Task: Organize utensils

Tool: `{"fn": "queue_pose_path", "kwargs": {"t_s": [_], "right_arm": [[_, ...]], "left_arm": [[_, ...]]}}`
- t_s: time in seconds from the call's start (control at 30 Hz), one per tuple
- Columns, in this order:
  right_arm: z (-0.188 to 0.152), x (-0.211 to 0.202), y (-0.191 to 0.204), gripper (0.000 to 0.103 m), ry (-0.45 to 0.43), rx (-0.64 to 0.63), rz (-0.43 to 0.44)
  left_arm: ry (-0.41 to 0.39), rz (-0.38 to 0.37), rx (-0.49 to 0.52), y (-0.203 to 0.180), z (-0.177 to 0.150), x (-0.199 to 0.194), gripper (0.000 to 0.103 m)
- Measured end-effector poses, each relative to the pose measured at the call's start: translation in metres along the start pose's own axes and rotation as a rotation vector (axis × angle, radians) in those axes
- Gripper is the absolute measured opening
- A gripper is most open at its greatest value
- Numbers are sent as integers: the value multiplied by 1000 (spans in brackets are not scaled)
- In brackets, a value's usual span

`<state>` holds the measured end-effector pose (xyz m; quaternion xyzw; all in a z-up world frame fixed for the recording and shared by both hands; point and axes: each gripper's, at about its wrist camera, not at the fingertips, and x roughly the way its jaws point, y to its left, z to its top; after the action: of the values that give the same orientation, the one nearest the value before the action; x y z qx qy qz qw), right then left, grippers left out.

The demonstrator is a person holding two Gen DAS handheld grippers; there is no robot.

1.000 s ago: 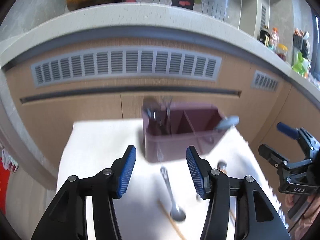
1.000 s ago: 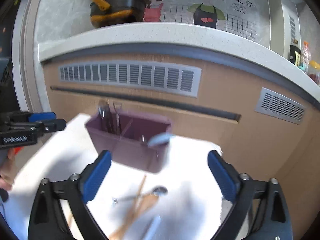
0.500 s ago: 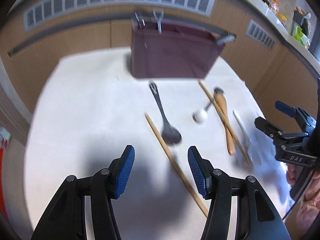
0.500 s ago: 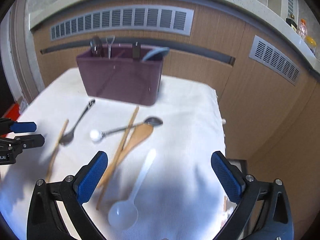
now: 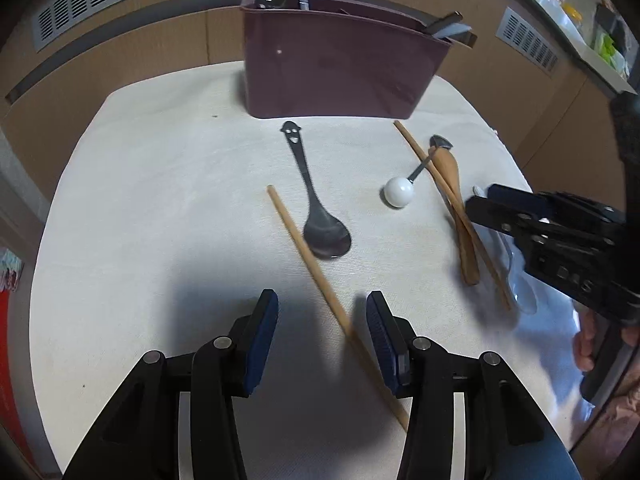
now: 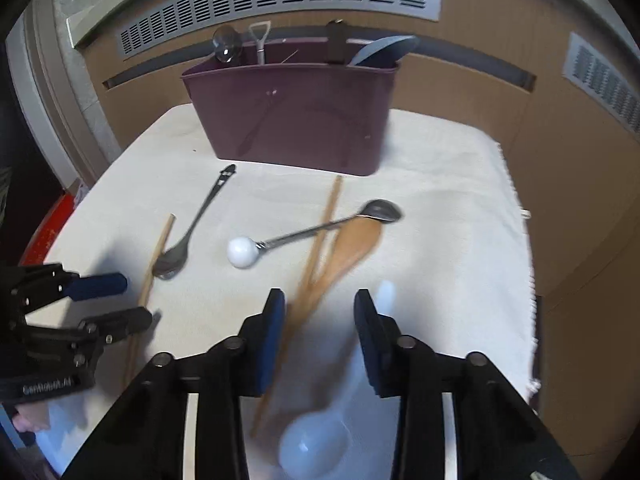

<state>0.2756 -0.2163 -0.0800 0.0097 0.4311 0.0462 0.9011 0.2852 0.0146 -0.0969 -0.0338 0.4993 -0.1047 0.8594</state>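
On the white cloth point(image 5: 160, 200), a wooden chopstick point(image 5: 304, 248) runs between the fingers of my left gripper point(image 5: 322, 312). Its jaws are closing and the pads stand clear of the stick. Beyond it lie a dark metal spoon point(image 5: 316, 208) and a ball-handled spoon point(image 5: 398, 192). My right gripper point(image 6: 320, 304) hovers low over a white plastic spoon point(image 6: 314, 444), closing, with no pad pressing on anything. A wooden spoon point(image 6: 352, 244) and a second chopstick point(image 6: 328, 216) pass by its left finger. The maroon caddy point(image 6: 292, 120) stands behind, holding some utensils.
Wood cabinet fronts with vent grilles point(image 6: 280, 0) rise right behind the cloth-covered table. The cloth's right edge point(image 6: 520, 240) drops off near the right gripper. A hand point(image 5: 588, 340) holds the right gripper at the lower right of the left wrist view.
Both grippers have dropped and tilted down toward the cloth. The right jaws have narrowed sharply from wide open. The left jaws have narrowed slightly around the chopstick.
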Motion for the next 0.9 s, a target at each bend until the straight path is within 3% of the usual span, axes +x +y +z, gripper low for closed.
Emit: {"fn": "queue_pose_path", "kwargs": {"t_s": [0.1, 0.37, 0.53, 0.73, 0.8, 0.9], "right_arm": [[12, 16, 10, 19, 22, -15, 19], [24, 41, 21, 11, 79, -28, -70], [9, 23, 22, 6, 116, -7, 41], [-20, -11, 16, 6, 123, 22, 108], [-28, -20, 12, 6, 121, 39, 121], [-36, -27, 11, 6, 119, 46, 128]], "left_arm": [[-19, 8, -22, 12, -2, -8, 47], [-28, -5, -79, 33, -8, -15, 48], [-13, -37, -99, 34, -9, -11, 48], [33, -108, -98, 21, 1, -3, 47], [49, -111, -81, 14, 7, 2, 42], [62, -56, -22, -1, 18, 12, 36]]}}
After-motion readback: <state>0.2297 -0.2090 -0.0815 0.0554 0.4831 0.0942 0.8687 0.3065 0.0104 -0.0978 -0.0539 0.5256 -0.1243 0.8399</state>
